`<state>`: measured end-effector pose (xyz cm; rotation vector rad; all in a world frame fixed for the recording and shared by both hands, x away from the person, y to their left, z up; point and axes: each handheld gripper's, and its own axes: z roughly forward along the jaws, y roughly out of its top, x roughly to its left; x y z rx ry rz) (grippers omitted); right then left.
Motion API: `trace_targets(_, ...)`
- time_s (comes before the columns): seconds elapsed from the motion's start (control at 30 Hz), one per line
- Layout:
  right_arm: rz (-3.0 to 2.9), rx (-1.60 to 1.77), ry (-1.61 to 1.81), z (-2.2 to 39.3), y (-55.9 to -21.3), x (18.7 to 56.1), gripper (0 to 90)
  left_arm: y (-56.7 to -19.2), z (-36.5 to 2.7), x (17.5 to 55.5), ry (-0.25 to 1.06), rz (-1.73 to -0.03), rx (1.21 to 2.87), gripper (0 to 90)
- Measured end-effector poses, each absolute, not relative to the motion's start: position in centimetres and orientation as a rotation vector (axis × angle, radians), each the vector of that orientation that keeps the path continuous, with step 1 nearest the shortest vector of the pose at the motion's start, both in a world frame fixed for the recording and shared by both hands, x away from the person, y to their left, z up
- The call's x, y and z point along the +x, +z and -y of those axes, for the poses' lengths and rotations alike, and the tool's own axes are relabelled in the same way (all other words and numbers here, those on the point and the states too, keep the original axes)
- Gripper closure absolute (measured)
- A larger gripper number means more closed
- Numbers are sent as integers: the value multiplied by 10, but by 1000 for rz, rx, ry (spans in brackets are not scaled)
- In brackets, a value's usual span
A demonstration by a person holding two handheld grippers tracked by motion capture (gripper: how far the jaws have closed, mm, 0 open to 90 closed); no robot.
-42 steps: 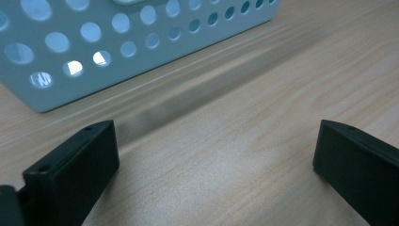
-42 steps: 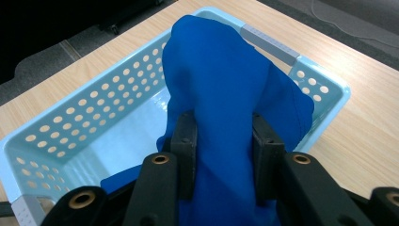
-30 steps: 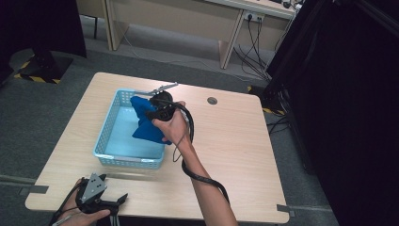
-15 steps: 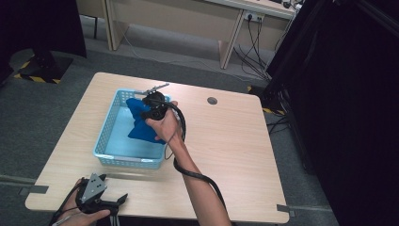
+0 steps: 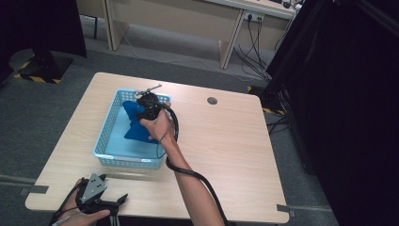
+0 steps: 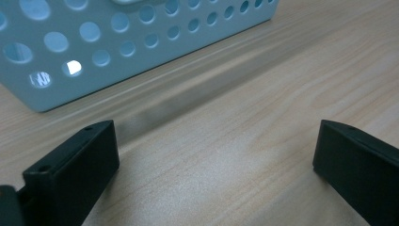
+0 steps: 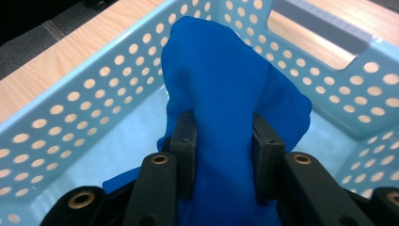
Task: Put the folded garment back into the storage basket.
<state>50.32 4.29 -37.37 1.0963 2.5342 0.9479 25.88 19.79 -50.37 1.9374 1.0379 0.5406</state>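
Left gripper [image 5: 115,201]: at 7 o'clock, near table [image 5: 235,155] edge, resting in hand; jaws stood wide apart, nothing between them, only bare wood ahead. No change from a second before.

Basket [image 5: 104,141]: pale blue, perforated, at 10 o'clock of table centre, just beyond the left gripper. Position unchanged.

Right gripper [image 7: 225,155]: above basket's far half; jaws clamped on a bunched fold of blue cloth [image 7: 221,94]. Shifted since a second earlier toward 10 o'clock and lower, deeper over the basket.

Blue cloth: hung from the jaws, lower part draped inside the basket onto its floor.

Judged: placing of cloth in basket nearly done; release not yet made.
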Motion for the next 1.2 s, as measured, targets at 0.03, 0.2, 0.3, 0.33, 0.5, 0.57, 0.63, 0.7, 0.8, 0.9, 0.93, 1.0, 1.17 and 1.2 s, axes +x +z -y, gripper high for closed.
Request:
trace_targets(0.03,-2532,1101,947,-44,-376,504,687,-504,-198,259,541,-1038,1937,0)
trace_targets(0.2,-2544,1124,920,-47,-387,508,685,-504,-198,259,541,-1037,1938,0)
trace_targets(0.3,-2547,1138,904,-47,-394,511,685,-504,-198,259,541,-1038,1938,0)
trace_targets(0.33,-2548,1146,899,-48,-396,511,684,-504,-198,259,541,-1038,1938,0)
trace_targets(0.5,-2557,1161,883,-48,-405,514,682,-504,-198,259,541,-1038,1938,0)
trace_targets(0.57,-2561,1171,875,-48,-407,515,682,-504,-198,259,541,-1038,1939,0)
trace_targets(0.63,-2567,1169,868,-49,-408,515,682,-504,-198,259,541,-1038,1938,0)
trace_targets(0.7,-2574,1174,862,-50,-408,514,682,-504,-198,259,541,-1038,1938,0)
trace_targets(0.8,-2584,1182,846,-51,-409,515,681,-504,-198,259,541,-1039,1938,0)
trace_targets(0.9,-2590,1184,837,-53,-411,515,675,-504,-198,259,541,-1038,1939,0)
trace_targets(0.93,-2593,1188,831,-53,-411,515,671,-504,-198,259,541,-1038,1938,0)
trace_targets(1.0,-2597,1186,832,-54,-412,516,624,-504,-198,259,541,-1038,1939,0)
trace_targets(1.17,-2606,1223,824,-54,-412,518,485,-504,-198,259,541,-1038,1939,0)
trace_targets(1.2,-2606,1223,824,-54,-412,518,485,-504,-198,259,541,-1038,1939,0)
